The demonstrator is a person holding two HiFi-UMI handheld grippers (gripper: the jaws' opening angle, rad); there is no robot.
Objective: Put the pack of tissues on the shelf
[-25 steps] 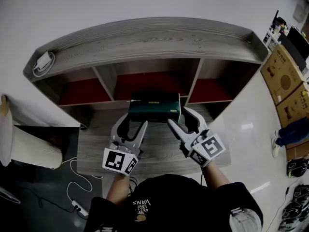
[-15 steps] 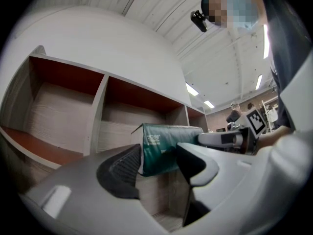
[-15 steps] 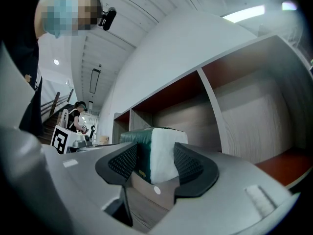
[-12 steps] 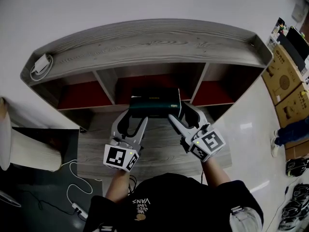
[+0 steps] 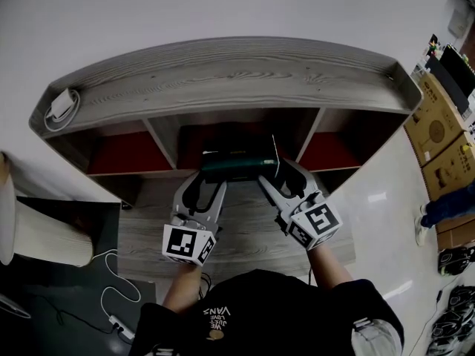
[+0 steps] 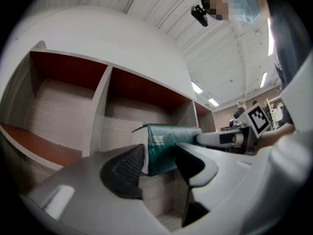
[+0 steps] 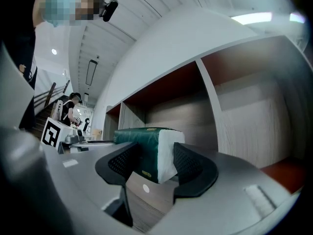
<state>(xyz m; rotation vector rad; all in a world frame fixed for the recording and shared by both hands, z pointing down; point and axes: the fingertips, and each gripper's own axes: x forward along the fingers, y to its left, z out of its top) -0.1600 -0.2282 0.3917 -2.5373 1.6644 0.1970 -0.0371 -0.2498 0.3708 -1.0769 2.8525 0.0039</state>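
Note:
A dark green pack of tissues (image 5: pixel 237 163) with white ends hangs crosswise at the mouth of the shelf's middle compartment (image 5: pixel 230 133). My left gripper (image 5: pixel 210 180) holds its left end. Its jaws are closing, with the pack (image 6: pixel 168 146) between the pads. My right gripper (image 5: pixel 276 173) is shut on the right end, its pads on both sides of the pack (image 7: pixel 146 146). The grey wooden shelf (image 5: pixel 223 73) has three compartments with red backs. Whether the pack touches the compartment floor is not visible.
A white charger with a coiled cable (image 5: pixel 59 104) lies on the shelf top at the left. Cardboard boxes (image 5: pixel 438 117) stand on the floor to the right. A white cable (image 5: pixel 119 288) trails on the floor at the lower left.
Both grippers have carried the pack forward towards the shelf. It now sits at the middle compartment's opening, partly under the shelf top.

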